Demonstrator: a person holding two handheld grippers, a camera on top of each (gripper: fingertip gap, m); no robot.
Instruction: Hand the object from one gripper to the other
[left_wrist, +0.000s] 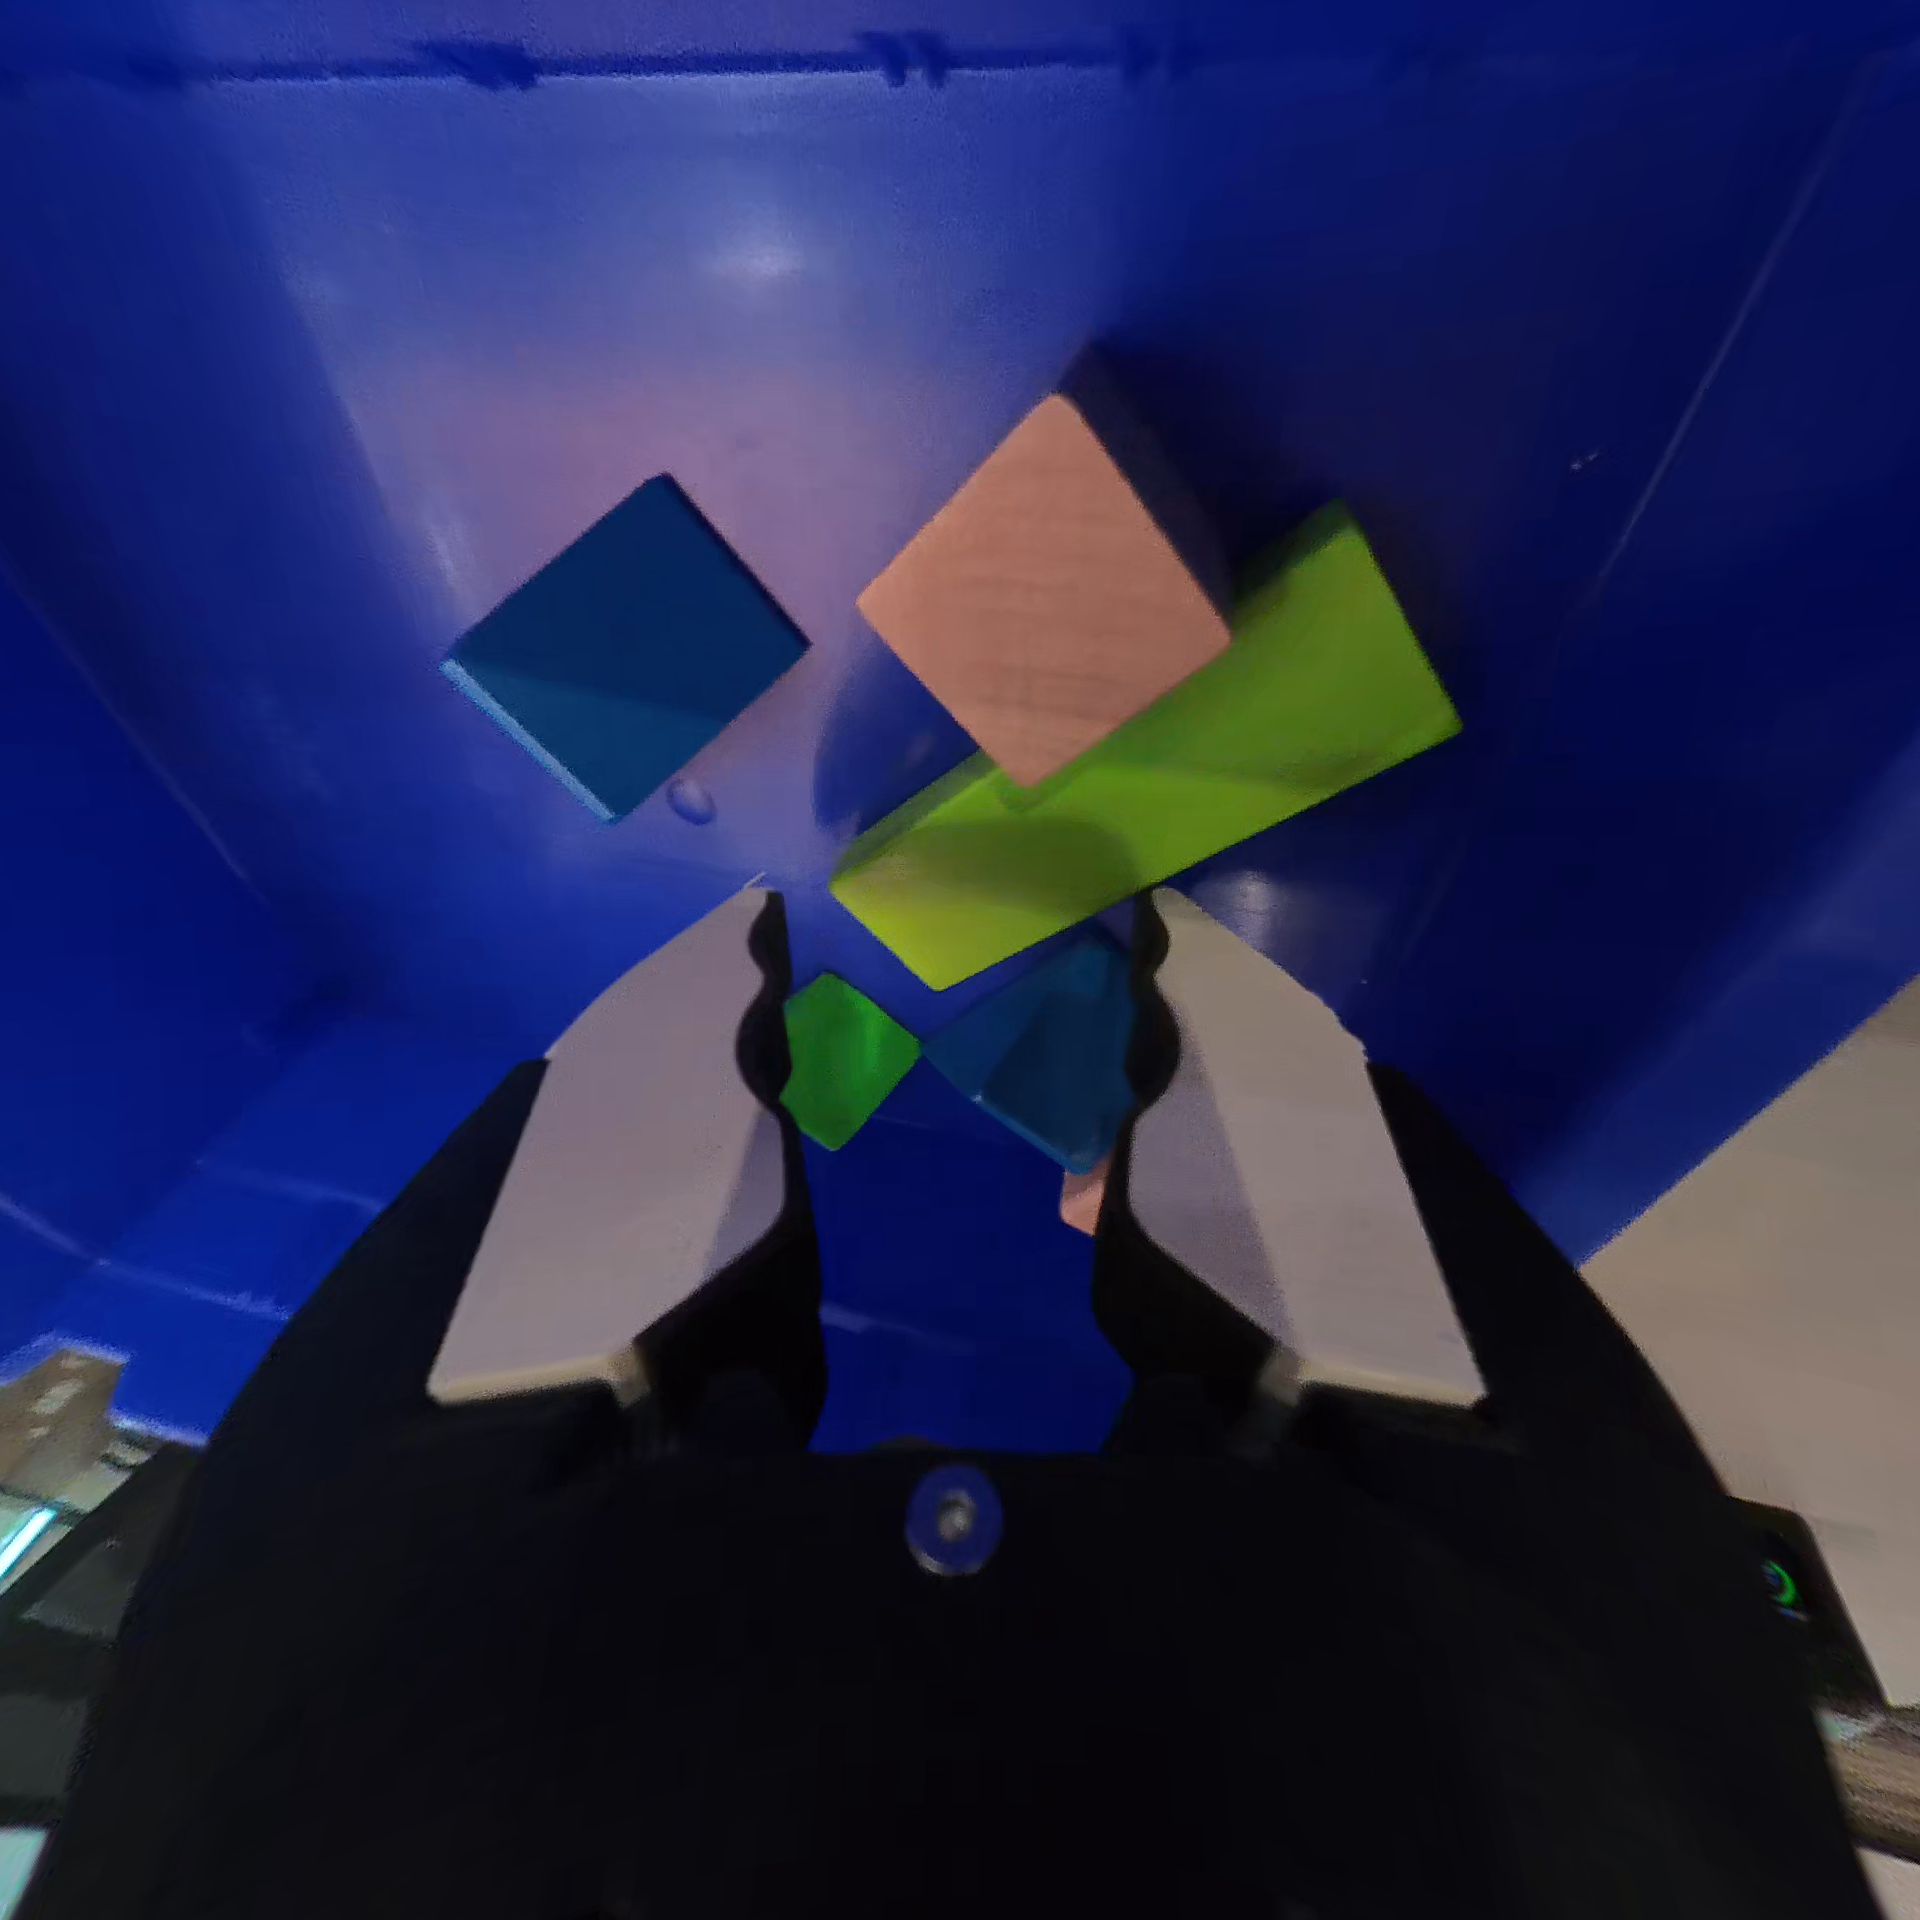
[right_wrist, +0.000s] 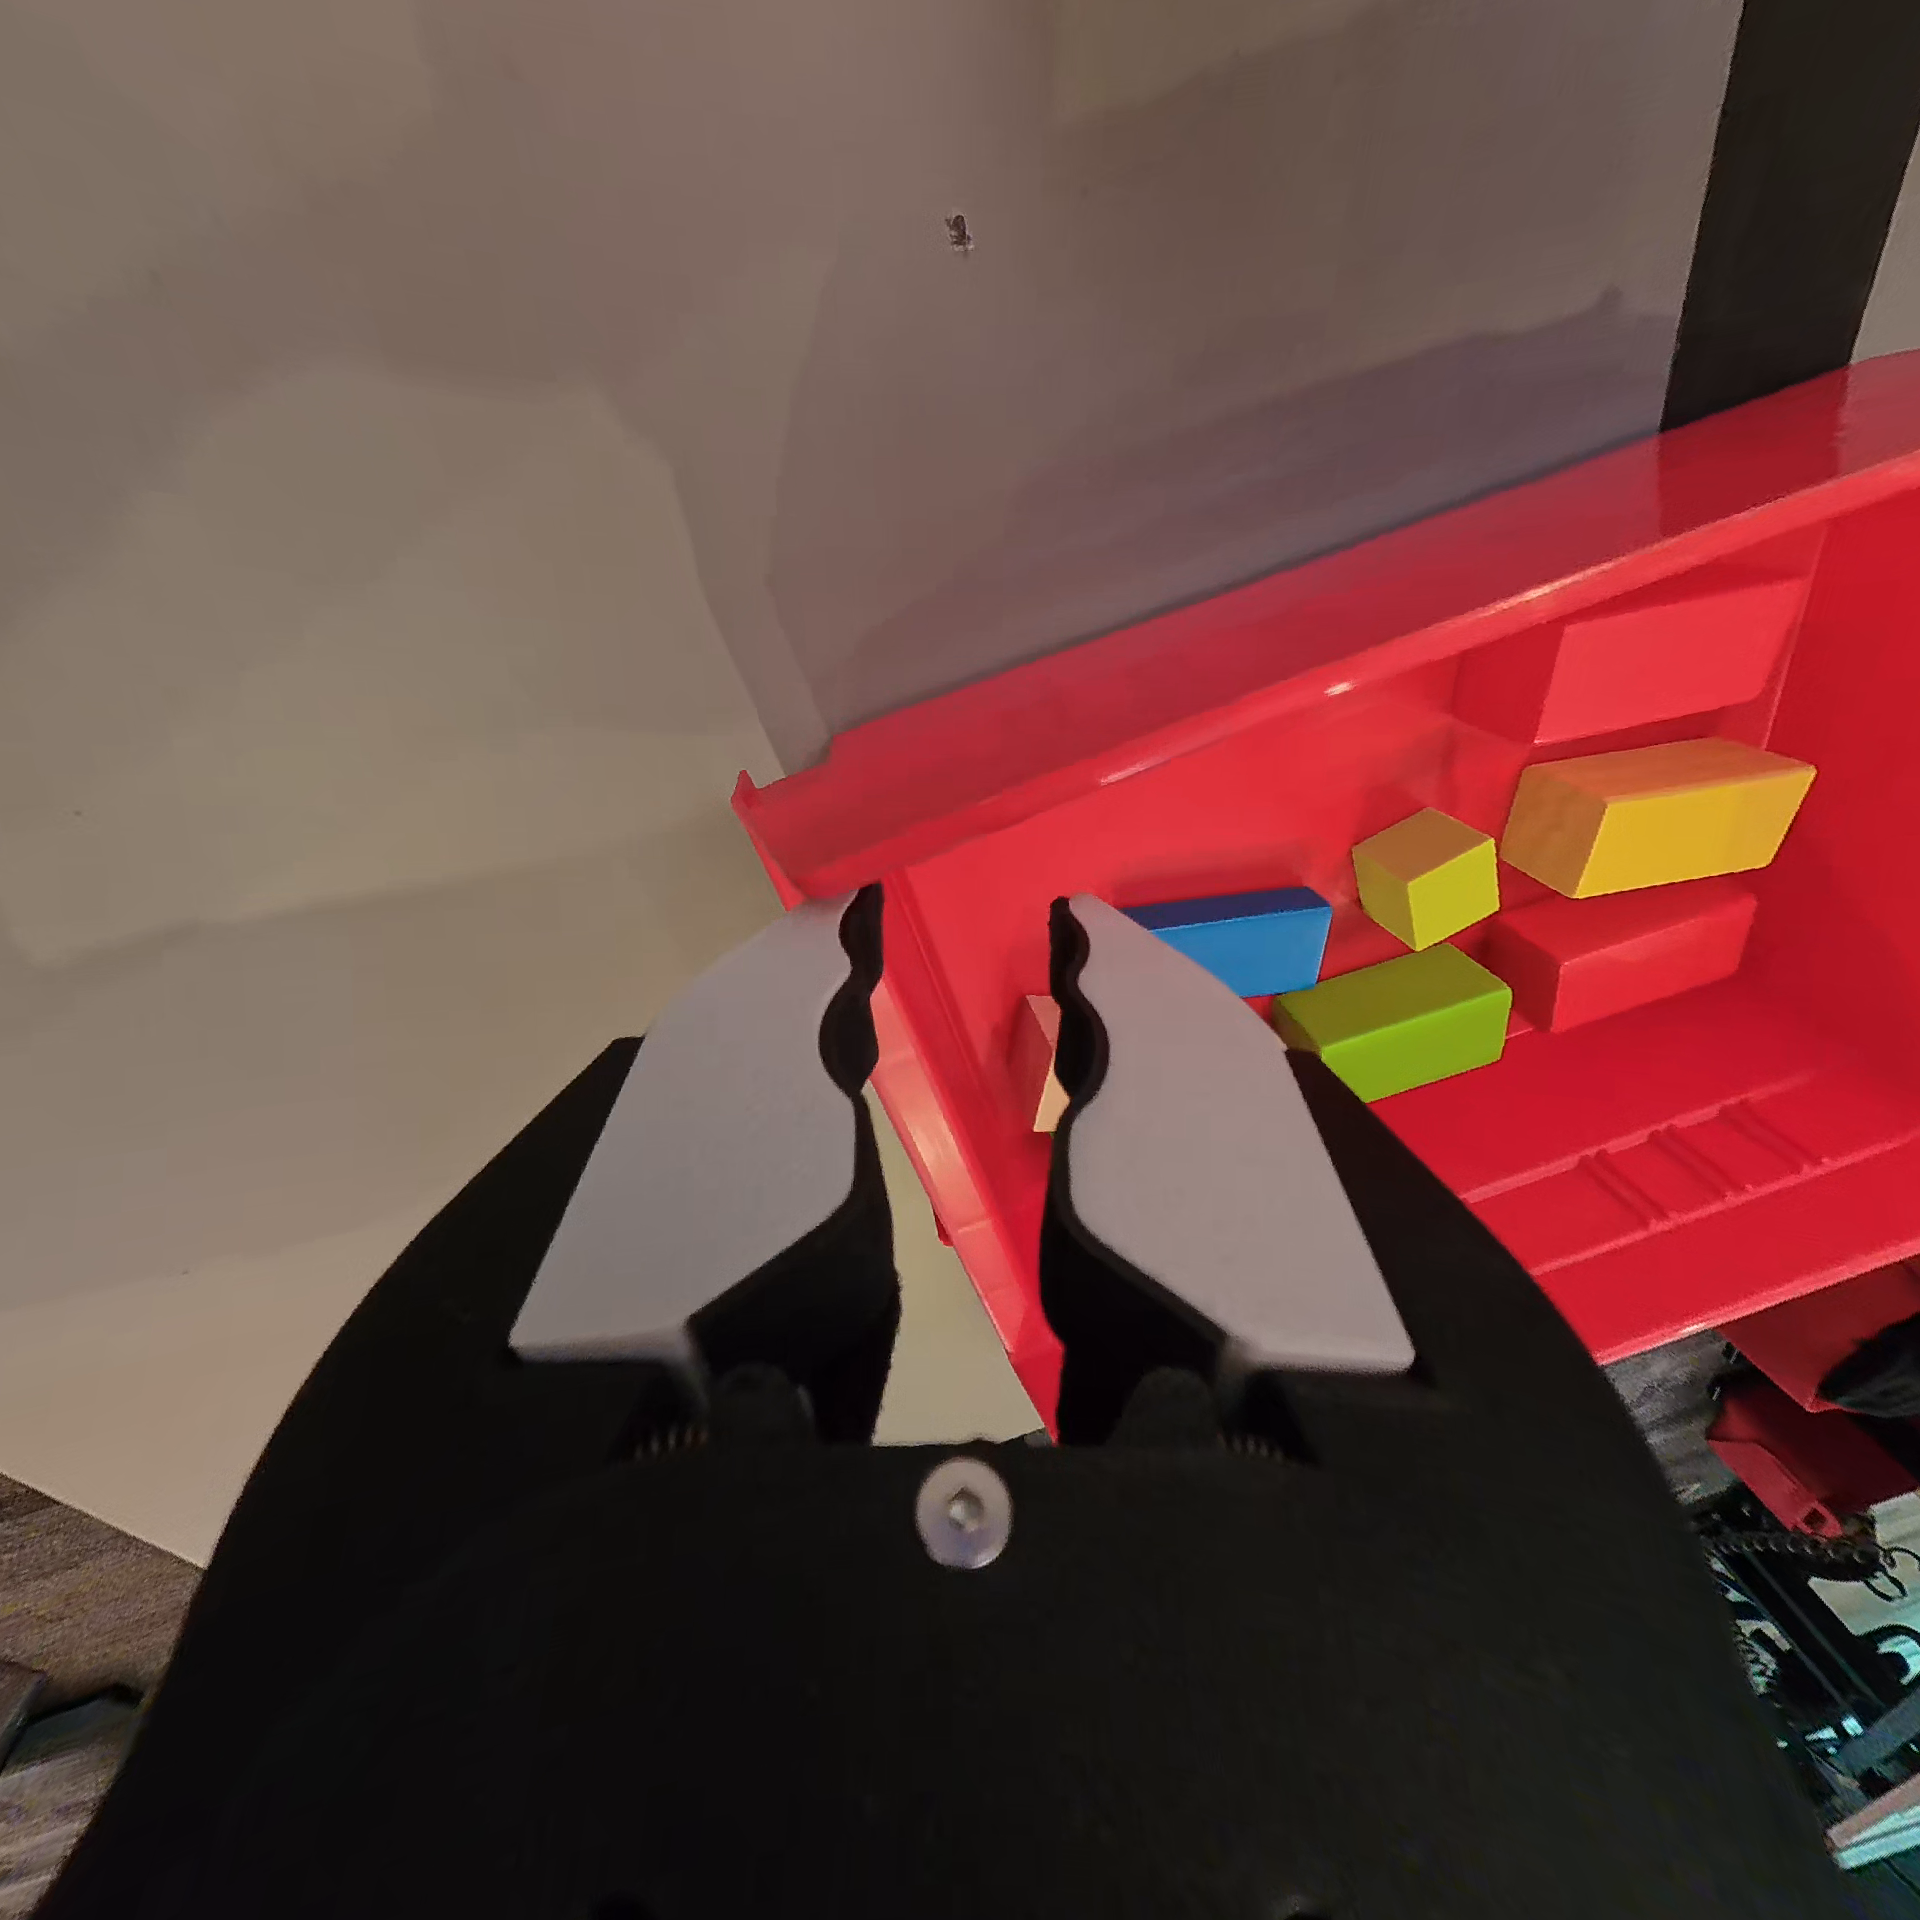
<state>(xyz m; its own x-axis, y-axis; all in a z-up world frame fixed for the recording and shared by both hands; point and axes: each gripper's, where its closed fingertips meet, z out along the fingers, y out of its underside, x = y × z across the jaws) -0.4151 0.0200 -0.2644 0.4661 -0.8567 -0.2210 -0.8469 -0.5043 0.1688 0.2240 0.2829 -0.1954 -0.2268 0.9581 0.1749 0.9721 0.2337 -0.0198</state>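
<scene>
To pick cleanly, the left gripper, jaws wide open and empty, should straddle the lime block just ahead, while the right gripper waits part-open, holding nothing.

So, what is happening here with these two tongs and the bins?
A person works two handheld tongs over two bins of coloured blocks. The left tongs hang open inside the blue bin, above a long green block, holding nothing. The right tongs are open and empty at the red bin. No block is gripped.
</scene>
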